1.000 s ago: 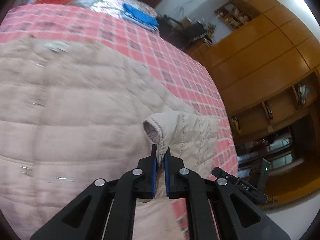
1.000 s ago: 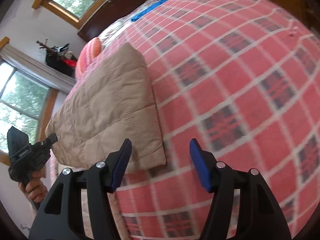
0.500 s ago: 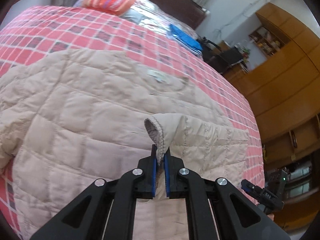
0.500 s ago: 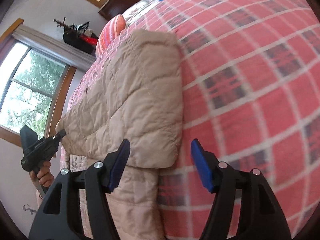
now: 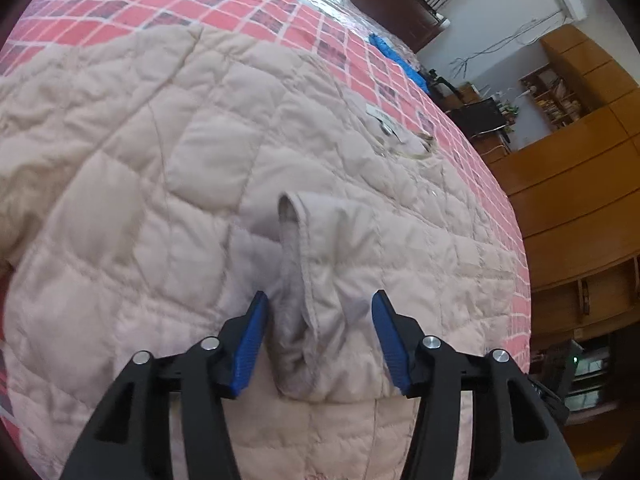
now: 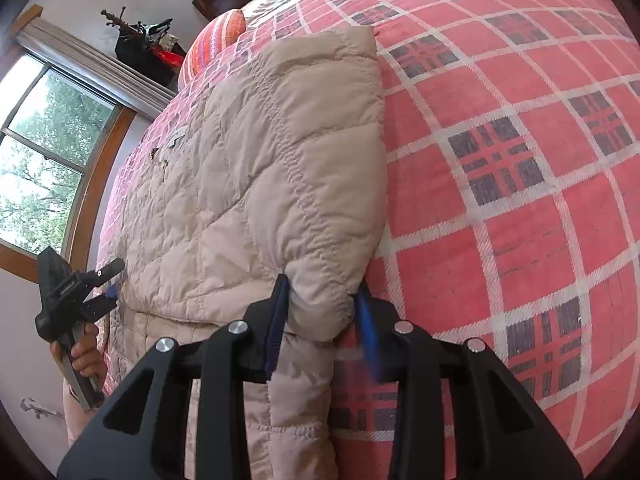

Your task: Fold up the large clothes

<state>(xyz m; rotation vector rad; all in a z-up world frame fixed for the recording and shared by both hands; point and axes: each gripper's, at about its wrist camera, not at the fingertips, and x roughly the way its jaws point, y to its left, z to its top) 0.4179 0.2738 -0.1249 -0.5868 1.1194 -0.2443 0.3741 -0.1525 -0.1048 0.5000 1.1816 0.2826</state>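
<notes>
A beige quilted jacket [image 5: 168, 184] is spread across a bed covered by a red checked bedspread [image 6: 520, 152]. In the left wrist view the jacket fills most of the frame, and a folded-over sleeve cuff [image 5: 296, 272] is seen at the lower centre, lying between the two blue pads of the left hand-held gripper [image 5: 318, 340]. Its jaws are set wide apart, with the cuff loose between them and gripped by neither pad.

In the right wrist view the jacket occupies the centre and left of the frame, with bare bedspread to the right. A rounded padded corner of the jacket [image 6: 320, 292] is seen at the lower centre, pressed between the pads of the right hand-held gripper [image 6: 322, 312], whose jaws are partly closed against it on both sides. The right-hand pad is blurred, so the firmness of the hold cannot be judged.

At the lower left of that view the left hand-held gripper is seen from outside, held by a hand [image 6: 86, 356]. The lower part of the jacket is cut off by the frame edge and hidden behind the black gripper arms. A striped orange pillow [image 6: 218, 36] is visible at the upper left.
</notes>
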